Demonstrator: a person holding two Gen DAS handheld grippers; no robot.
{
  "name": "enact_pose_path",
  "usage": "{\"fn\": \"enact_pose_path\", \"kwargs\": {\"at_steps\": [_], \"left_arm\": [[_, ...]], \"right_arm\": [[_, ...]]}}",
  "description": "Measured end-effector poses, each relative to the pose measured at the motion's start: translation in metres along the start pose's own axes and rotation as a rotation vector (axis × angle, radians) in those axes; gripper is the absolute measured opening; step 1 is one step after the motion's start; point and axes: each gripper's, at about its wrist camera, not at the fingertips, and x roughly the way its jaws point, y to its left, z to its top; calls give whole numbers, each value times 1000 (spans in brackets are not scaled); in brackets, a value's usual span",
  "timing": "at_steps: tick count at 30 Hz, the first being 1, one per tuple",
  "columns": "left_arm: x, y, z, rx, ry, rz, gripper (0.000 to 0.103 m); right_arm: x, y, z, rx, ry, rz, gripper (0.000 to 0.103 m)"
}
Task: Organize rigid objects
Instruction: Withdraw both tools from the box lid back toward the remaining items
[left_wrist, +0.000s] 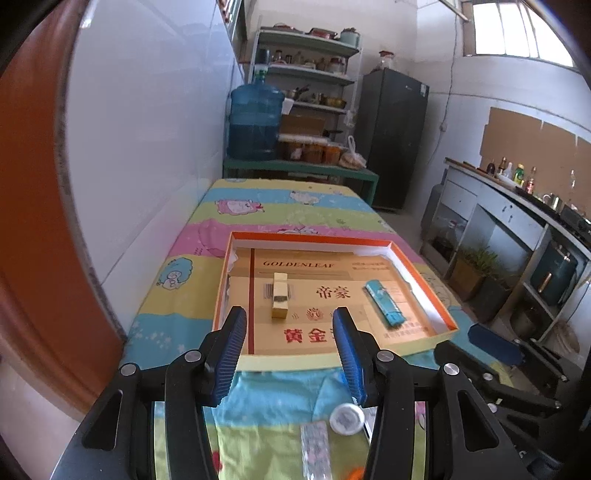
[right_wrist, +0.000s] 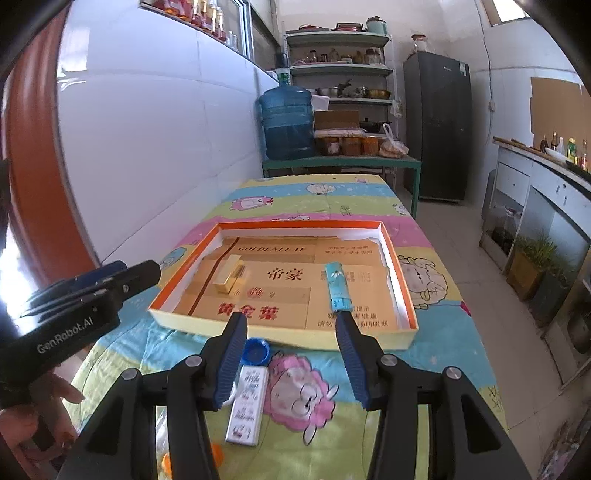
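A shallow orange-rimmed tray (left_wrist: 314, 239) (right_wrist: 295, 223), lined with gold cardboard, lies on the cartoon-print tablecloth. In it, a small gold box (left_wrist: 279, 295) (right_wrist: 229, 277) lies at the left and a teal packet (left_wrist: 384, 302) (right_wrist: 335, 286) at the right. My left gripper (left_wrist: 289, 314) hovers before the tray's near rim, open and empty. My right gripper (right_wrist: 290, 318) is open too, with nothing between its pads. On the cloth near me lie a blue cap (right_wrist: 256, 350), a white flat box (right_wrist: 246, 402) and a white round lid (left_wrist: 346, 417).
A white tiled wall (left_wrist: 147, 166) runs along the table's left side. A blue water jug (right_wrist: 286, 122) and shelves stand beyond the far end. A counter (right_wrist: 535, 192) lines the right, across a floor aisle. An orange item (right_wrist: 168, 461) lies at the near edge.
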Motion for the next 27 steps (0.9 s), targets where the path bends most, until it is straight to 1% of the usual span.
{"fn": "enact_pose_path", "kwargs": {"at_steps": [6,12,15,21,27], "left_arm": [[-31,-3,-15,15,1,31,50],[-56,6,-28,-7,5,45,50],[-60,9,-32,-9,9,52,50],[-65,15,-42,-7,27,48,50],[-71,19,-51,-19,29,41,50]], "right_arm": [[-22,4,-12,4,-10,-8,50],[-36,2,-25,24,5,-33,50],[-38,-1,-32,30,20,-52,50],[-42,-7,-48,51,55,-61,50],[-47,-5,-61,34,74,-46,50]]}}
